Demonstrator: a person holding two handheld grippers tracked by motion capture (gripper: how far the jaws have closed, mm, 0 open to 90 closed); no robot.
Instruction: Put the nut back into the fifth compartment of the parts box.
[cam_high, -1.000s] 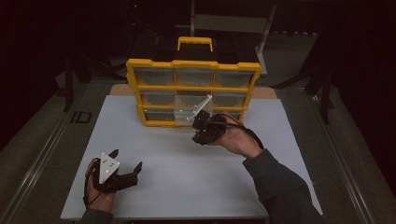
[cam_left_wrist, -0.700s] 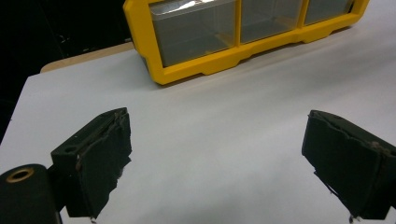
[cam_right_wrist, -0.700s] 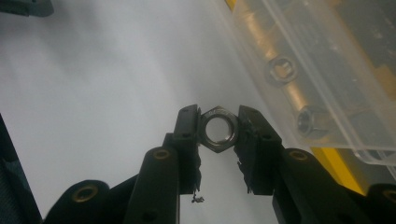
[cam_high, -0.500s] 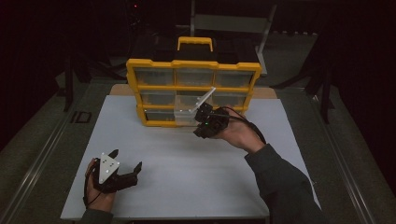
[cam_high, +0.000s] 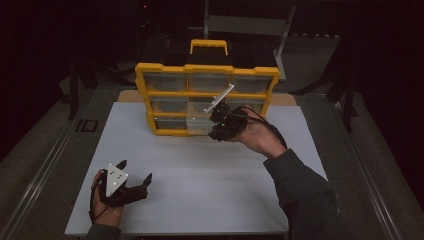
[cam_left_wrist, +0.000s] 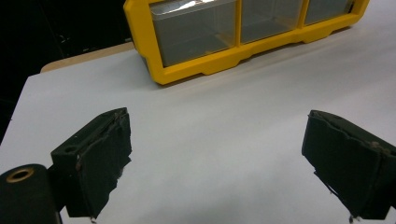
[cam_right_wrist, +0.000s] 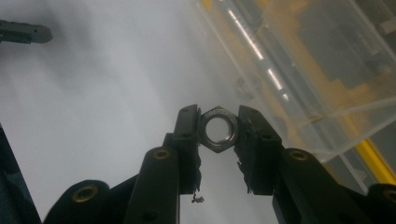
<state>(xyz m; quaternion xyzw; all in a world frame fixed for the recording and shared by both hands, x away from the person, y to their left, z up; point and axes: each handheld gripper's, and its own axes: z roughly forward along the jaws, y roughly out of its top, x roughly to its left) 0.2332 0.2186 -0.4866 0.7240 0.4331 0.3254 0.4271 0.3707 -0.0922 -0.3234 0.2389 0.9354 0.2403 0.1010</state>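
A hexagonal metal nut (cam_right_wrist: 218, 129) is pinched between the two black jaws of the right gripper (cam_right_wrist: 218, 133), which are closed on its flats to little more than the nut's own width. It is held on edge, so that the round threaded bore is seen straight through; the metal looks dull grey and slightly worn. The nut is carried above the white table (cam_high: 200, 170), just in front of the yellow organiser (cam_high: 207, 97), beside a clear drawer (cam_right_wrist: 327, 79) pulled out of the lower row (at least one more nut appears to lie blurred inside it). By this the pick-up can be judged done: the nut has been gripped and is off any surface. Where it is meant to be set down cannot be told, so the placing is judged as the part left. The left gripper (cam_high: 131, 176) is rested low on the near left of the table, its jaws spread wide with nothing between them, well apart from the organiser.
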